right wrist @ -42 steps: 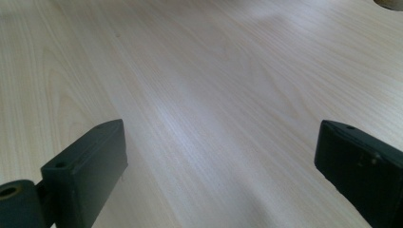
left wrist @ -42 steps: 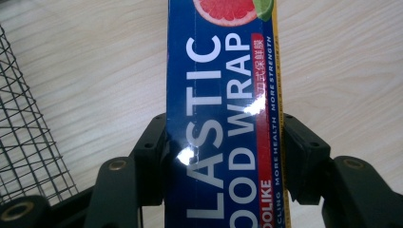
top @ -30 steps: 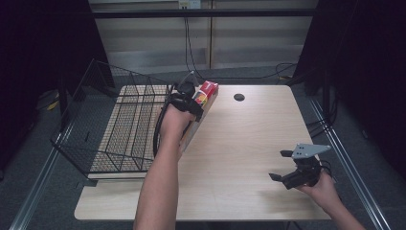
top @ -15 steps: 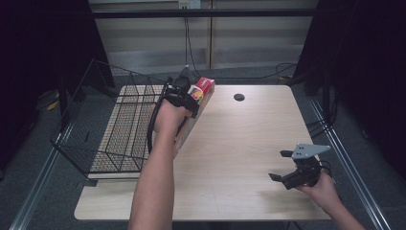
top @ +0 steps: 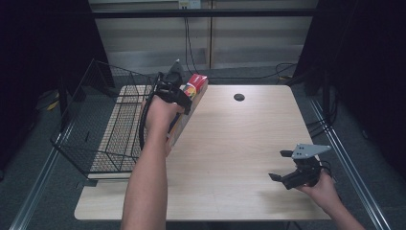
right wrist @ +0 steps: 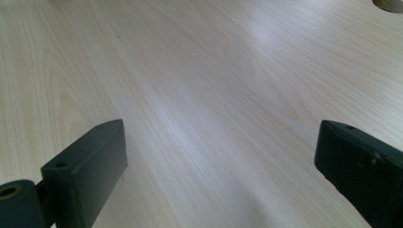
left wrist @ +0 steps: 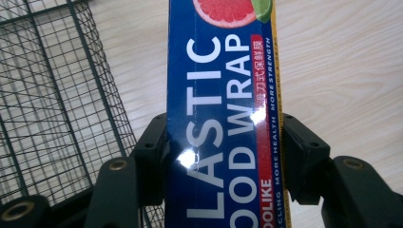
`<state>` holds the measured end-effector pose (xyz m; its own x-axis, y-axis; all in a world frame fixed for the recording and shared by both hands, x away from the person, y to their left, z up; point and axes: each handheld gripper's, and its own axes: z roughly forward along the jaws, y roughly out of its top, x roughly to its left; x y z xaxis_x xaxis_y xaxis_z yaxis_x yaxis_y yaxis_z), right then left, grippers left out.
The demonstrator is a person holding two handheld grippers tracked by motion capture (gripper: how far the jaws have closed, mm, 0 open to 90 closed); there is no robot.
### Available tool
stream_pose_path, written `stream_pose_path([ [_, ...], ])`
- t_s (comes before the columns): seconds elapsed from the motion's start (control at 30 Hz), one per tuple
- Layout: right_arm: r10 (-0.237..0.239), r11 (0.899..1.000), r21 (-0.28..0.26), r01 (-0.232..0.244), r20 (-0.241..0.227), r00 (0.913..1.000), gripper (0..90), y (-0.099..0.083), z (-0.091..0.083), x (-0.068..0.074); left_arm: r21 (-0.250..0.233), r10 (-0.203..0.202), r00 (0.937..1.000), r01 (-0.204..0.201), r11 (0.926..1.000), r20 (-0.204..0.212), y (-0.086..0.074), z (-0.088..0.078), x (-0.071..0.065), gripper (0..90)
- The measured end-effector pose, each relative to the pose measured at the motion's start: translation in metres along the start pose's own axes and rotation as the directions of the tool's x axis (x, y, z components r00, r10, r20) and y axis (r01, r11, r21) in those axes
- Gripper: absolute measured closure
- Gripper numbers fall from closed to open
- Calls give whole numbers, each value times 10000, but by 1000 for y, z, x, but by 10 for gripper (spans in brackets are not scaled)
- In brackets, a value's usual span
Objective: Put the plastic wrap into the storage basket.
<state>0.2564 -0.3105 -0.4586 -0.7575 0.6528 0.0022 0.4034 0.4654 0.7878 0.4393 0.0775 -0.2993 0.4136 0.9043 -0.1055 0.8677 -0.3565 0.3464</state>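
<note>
1. Wire basket (top: 103, 127): sits at the left of the surface (top: 239, 158), overhanging its left edge. Its near corner is partly hidden behind the person's left forearm. In the left gripper view its mesh wall (left wrist: 52, 109) is cut off at left and bottom.
2. Left gripper (top: 173, 93): jaws closed on the long sides of a plastic wrap box (top: 189, 103), held tilted just beside the basket's right wall. In the left gripper view the box (left wrist: 221, 118) runs out of frame top and bottom; its lower end is hidden in the high view by the hand.
3. Centre of the surface: bare wood, a round cable hole (top: 239, 97) near the far edge.
4. Right gripper (top: 289, 167): near the front right corner, jaws wide apart, holding nothing; bare wood between them in the right gripper view (right wrist: 218, 166).
</note>
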Motion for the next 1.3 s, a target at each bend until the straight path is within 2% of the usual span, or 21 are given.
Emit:
stream_pose_path([
  [0.17,10,10000,4,-10,-38,10000,34,0,0,0,17,-91,10000,91,10000,9,-1,-7,5,446],
  [0.23,38,10000,1,-38,-46,10000,33,0,0,0,-29,29,10000,-29,10000,-79,-1,-10,7,446],
  [0.3,70,10000,16,-70,-122,9999,33,0,-1,0,-14,-243,9996,243,9997,-114,-1,-13,8,446],
  [0.43,4,10000,-9,-4,-67,10000,33,0,-1,0,20,-214,9996,215,9998,-170,-2,-18,14,446],
  [0.63,7,10000,-27,-7,-42,10000,27,0,0,0,-9,-568,9982,568,9984,-201,-5,-24,22,446],
  [0.9,44,10000,-58,-44,-67,10000,27,0,0,0,-56,-674,9973,673,9977,-303,-8,-32,31,446],
  [1.0,63,10000,-45,-64,-101,9999,28,0,0,1,-135,-853,9958,849,9963,-339,-10,-38,36,446],
  [1.07,42,10000,-64,-42,-82,10000,28,0,0,0,-183,-831,9958,825,9964,-383,-10,-40,37,446],
  [1.17,42,10000,-32,-42,-82,10000,28,0,1,0,-215,-1088,9928,1079,9939,-495,-12,-45,41,446],
  [1.3,40,10000,-18,-41,-144,9999,30,0,1,1,-221,-1100,9925,1090,9938,-536,-15,-50,47,445],
])
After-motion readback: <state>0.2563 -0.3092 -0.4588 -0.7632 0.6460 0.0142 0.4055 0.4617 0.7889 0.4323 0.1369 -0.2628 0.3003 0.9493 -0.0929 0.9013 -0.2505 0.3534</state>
